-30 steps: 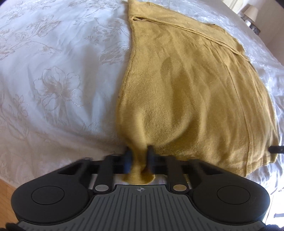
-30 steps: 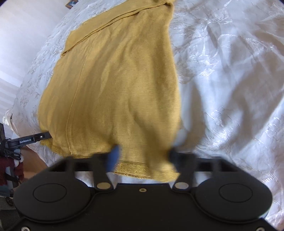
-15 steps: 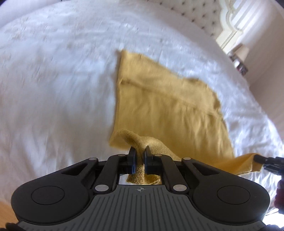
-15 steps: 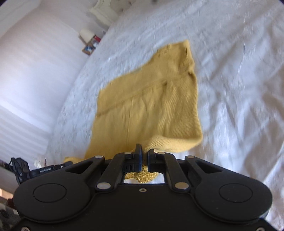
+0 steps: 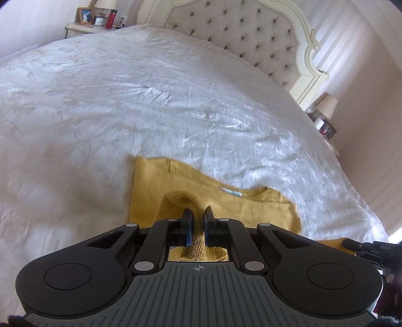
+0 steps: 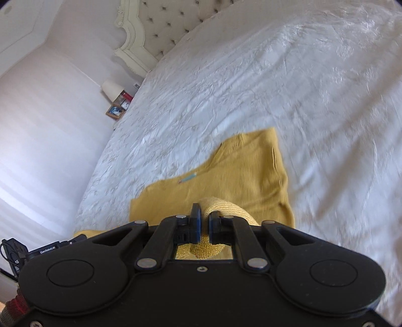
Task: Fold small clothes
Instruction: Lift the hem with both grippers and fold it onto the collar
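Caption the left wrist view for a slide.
Left hand-held gripper pinches a fold of the mustard knit top above the white bedspread.

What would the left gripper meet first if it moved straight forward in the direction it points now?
Probably the flat part of the mustard-yellow knitted garment on the white embroidered bedspread. The left gripper is already shut on a lifted fold of it; depth is unclear.

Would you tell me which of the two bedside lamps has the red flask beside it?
The lamp on the far nightstand at the top left of the left wrist view; the red flask stands just right of it. The other lamp, right of the headboard, has none.
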The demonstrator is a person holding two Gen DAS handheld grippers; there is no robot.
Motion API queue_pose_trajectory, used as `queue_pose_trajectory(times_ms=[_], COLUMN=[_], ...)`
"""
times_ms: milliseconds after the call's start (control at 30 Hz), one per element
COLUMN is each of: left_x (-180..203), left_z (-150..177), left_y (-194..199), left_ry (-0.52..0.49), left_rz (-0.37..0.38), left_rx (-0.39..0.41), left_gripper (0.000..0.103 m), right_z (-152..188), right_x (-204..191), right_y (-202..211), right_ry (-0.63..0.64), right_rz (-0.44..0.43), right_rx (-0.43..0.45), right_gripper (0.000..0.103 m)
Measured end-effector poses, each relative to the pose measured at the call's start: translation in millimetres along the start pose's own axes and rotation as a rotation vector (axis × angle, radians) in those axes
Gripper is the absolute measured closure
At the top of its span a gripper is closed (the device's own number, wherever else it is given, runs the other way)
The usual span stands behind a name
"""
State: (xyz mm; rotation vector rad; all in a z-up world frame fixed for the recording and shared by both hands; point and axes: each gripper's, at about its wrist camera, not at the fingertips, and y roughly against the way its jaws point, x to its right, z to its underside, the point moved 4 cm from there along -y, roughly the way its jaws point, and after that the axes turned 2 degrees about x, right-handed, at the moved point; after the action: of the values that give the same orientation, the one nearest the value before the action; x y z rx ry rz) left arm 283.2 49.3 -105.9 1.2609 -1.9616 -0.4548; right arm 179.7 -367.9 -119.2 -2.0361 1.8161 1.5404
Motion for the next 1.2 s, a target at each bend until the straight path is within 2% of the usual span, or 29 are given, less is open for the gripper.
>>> queue_pose_trajectory(times_ms=[233, 633, 900, 1033, 1100, 1133, 1167, 1200], left_x=[-13, -54, -86, -92, -93, -93, -93, -93], left_z=[-29, -40, -37, -37, -39, -40, -42, -44], left_y=[-43, -119, -154, -162, -160, -158, -157, -154], left_ry=[0.01, 0.08, 0.189, 0.198, 0.208, 0.216, 0.218, 0.209], left_rz=[-0.009, -0.092, -0.181, -0.203, -0.193, -0.183, -0.179, -0.189], left_rx=[-0.025, -0.118, -0.148, -0.153, -0.125, -0.115, -0.108, -0.101], left_gripper=[0.095, 0.095, 0.095, 0.092, 0.092, 0.086, 0.07, 0.057], right_z=[-32, -51, -53, -54, -56, -57, -57, -58], right_x=[4, 24, 48, 54, 54, 55, 54, 52], right_y=[-48, -139, -166, -170, -170, -169, -167, -164], right_ry=[-0.001, 0.017, -0.023, -0.049, -0.062, -0.062, -0.058, -0.049], right_rz=[0.054, 0.183, 0.285, 0.294, 0.284, 0.282, 0.281, 0.28], right_rx=[0.0, -0.115, -0.141, -0.135, -0.127, -0.123, -0.117, -0.112], right_gripper=[0.089, 0.089, 0.088, 0.088, 0.088, 0.088, 0.088, 0.087])
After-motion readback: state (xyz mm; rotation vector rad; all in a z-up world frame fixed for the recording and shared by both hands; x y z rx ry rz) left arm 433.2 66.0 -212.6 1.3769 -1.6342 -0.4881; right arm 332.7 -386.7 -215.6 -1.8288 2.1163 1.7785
